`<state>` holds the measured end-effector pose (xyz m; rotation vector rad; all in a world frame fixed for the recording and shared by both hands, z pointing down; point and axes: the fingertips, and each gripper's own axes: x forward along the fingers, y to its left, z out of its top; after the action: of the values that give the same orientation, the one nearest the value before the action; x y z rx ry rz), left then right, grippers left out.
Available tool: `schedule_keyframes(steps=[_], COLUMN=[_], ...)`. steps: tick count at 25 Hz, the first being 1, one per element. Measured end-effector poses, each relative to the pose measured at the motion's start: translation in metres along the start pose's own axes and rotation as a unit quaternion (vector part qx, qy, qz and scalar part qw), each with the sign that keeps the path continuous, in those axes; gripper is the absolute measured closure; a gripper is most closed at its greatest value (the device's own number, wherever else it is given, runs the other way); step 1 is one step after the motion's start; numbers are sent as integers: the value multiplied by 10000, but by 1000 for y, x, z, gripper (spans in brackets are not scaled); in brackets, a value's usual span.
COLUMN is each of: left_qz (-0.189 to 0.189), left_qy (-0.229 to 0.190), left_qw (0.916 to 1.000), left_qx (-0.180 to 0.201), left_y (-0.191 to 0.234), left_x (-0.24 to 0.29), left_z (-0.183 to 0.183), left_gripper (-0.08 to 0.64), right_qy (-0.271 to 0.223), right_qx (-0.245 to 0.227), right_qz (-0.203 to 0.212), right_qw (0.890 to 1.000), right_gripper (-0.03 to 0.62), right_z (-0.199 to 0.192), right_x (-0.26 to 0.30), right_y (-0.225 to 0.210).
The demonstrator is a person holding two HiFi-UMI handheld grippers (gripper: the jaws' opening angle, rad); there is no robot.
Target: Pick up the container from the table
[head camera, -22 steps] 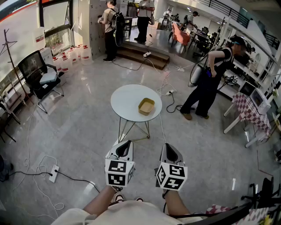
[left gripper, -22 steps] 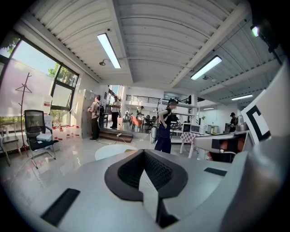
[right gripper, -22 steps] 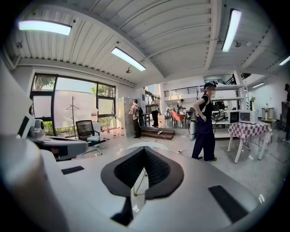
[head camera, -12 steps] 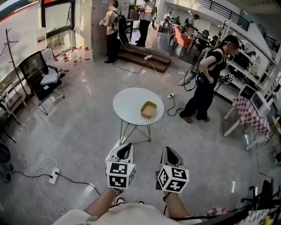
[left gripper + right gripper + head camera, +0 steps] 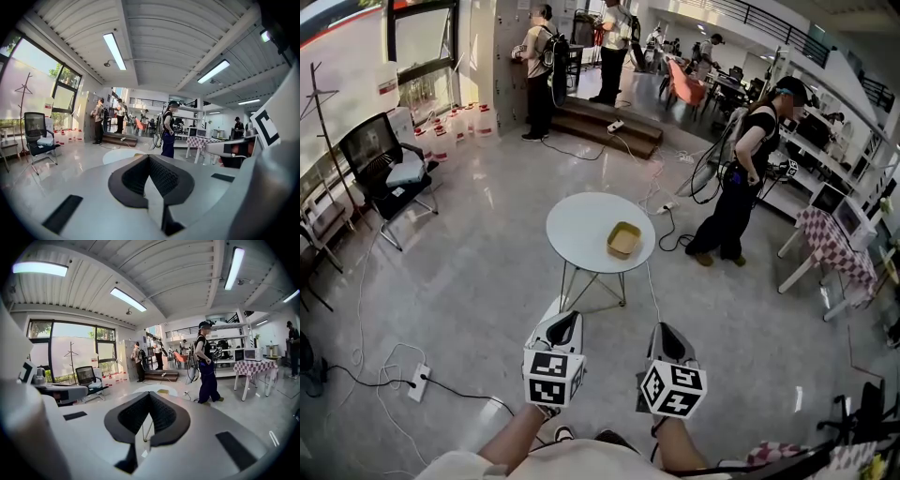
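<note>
Container (image 5: 623, 239) lies on round table (image 5: 581, 225), toward its right side; well ahead of both grippers, touching neither; left gripper (image 5: 565, 319) jaws closed together, nothing between them; right gripper (image 5: 664, 335) likewise closed and empty; both held side by side short of table

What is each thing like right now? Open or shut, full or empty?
left gripper: shut, nothing between its jaws.
right gripper: shut, nothing between its jaws.
container: upright on the table, no lid, looks empty, not picked up yet.
table: standing, holding only the container.
</note>
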<state>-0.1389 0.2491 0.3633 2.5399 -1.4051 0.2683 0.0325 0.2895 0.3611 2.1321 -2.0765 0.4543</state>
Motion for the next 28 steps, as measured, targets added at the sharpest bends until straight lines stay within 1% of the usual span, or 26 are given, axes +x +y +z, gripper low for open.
schedule_keyframes(steps=[3, 6, 14, 20, 25, 28], left_qz=[24, 39, -54, -1, 41, 72], left_qy=[12, 114, 238, 155, 158, 150], left_qw=[10000, 9999, 9997, 9999, 9999, 9998], left_qx=[-58, -99, -44, 9, 39, 67], left_y=[7, 7, 5, 11, 17, 21], left_x=[0, 3, 20, 42, 69, 86], left_z=[-4, -13, -22, -11, -5, 1], left_gripper=[546, 546, 546, 546, 546, 545], right_qy=[27, 37, -12, -21, 23, -15], right_qx=[-8, -28, 0, 0, 2, 5], right_qz=[-56, -120, -287, -267, -306, -293], right_qw=[10000, 9999, 9996, 9996, 9995, 9996], right_gripper=[568, 568, 568, 568, 568, 568], right_z=[-2, -5, 2, 8, 13, 23], right_x=[0, -2, 15, 35, 63, 82], right_y=[-1, -6, -19, -26, -41, -46])
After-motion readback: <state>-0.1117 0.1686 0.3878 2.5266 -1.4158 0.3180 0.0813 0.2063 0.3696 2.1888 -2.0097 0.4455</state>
